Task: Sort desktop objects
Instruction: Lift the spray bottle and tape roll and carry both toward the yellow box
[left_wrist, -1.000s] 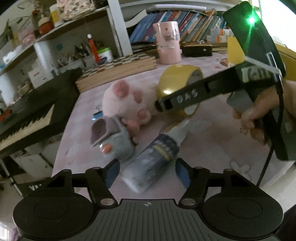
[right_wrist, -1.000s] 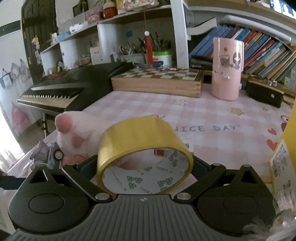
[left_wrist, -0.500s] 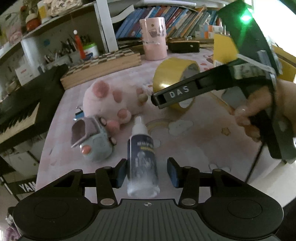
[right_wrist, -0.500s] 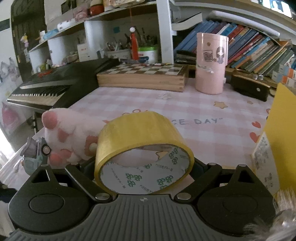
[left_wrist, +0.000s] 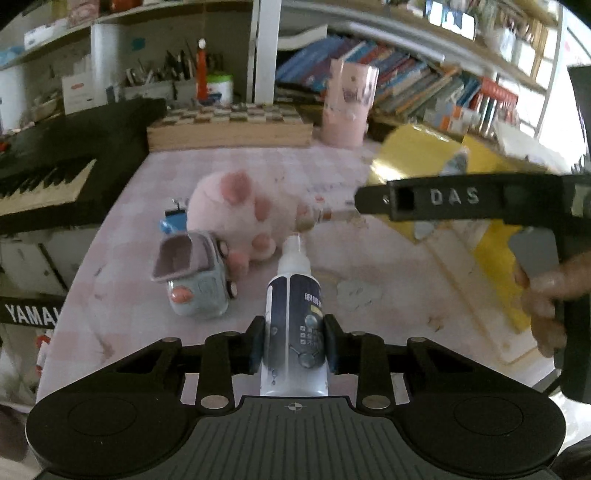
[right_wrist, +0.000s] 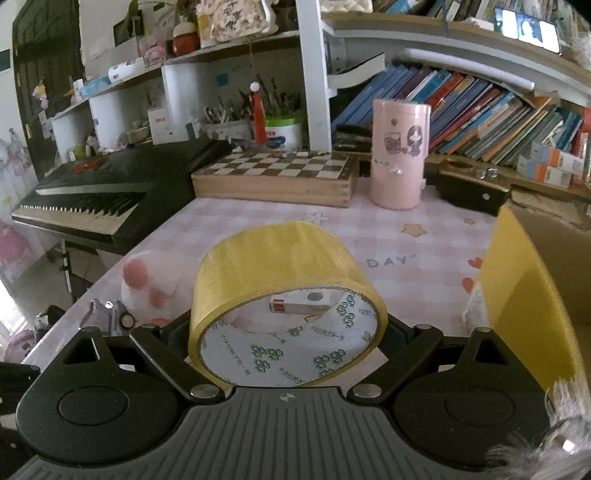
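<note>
Left gripper (left_wrist: 294, 349): jaws pressed against the sides of a spray bottle (left_wrist: 294, 328), pinching it low on its body. Right gripper (right_wrist: 288, 345): jaws closed on the outer band of a yellow tape roll (right_wrist: 284, 291), holding it clear of the pink checked table (right_wrist: 388, 236).

Step in hand, by judgement: both items are gripped and are in transit toward a drop point. A yellow box (right_wrist: 528, 295) stands at 3 o'clock in the right wrist view, just beside the roll, and looks the likely receiver for the tape; that cannot be confirmed. The next move calls for carrying the roll over the box's open top before release, keeping the 2 grippers apart, since the right one crosses the left wrist view at 2 o'clock.

Orientation: the bottle's long axis runs along the gripper fingers, white nozzle pointing to 12 o'clock, away from the camera, toward a pink plush toy (left_wrist: 236, 218). The roll's axis points back at the camera, slightly tilted, its printed core visible.

A small grey toy car (left_wrist: 195, 280) sits at 10 o'clock of the bottle, against the plush toy.
</note>
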